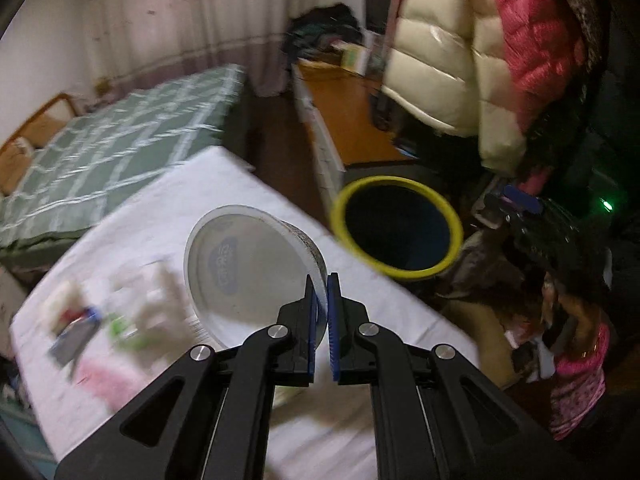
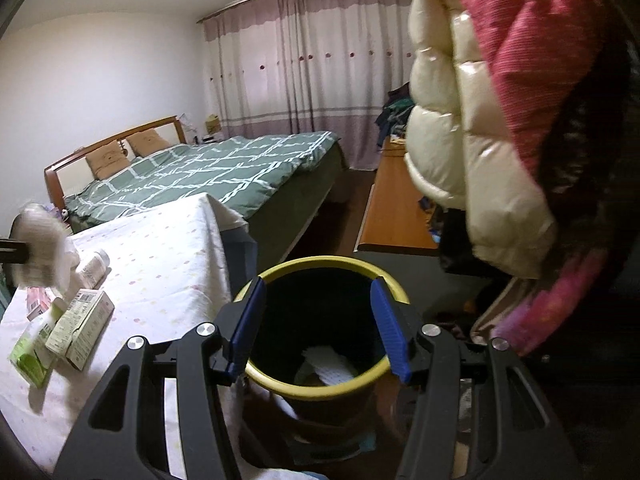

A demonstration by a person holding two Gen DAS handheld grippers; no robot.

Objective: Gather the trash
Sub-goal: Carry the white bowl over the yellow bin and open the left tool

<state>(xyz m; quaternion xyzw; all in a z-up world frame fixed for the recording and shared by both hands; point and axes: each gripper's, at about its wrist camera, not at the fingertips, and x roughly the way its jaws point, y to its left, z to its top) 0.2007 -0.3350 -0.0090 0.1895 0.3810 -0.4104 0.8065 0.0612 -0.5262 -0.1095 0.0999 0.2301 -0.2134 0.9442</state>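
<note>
My left gripper (image 1: 323, 286) is shut on the rim of a round white paper bowl (image 1: 248, 268) and holds it above the white table (image 1: 248, 192). The same bowl shows blurred at the left edge of the right wrist view (image 2: 40, 244). A dark trash bin with a yellow rim (image 1: 400, 228) stands on the floor right of the table. My right gripper (image 2: 318, 320) is open and empty, right above the bin (image 2: 320, 264), which holds white paper (image 2: 328, 364). Small cartons (image 2: 80, 328), a green packet (image 2: 30, 356) and a lying tube (image 2: 94, 266) rest on the table (image 2: 168, 248).
A bed with a green checked cover (image 2: 208, 172) lies beyond the table. A wooden desk (image 2: 400, 204) stands to the right. Puffy white and pink jackets (image 2: 480, 128) hang close above the bin. Clutter lies on the floor at right (image 1: 520, 320).
</note>
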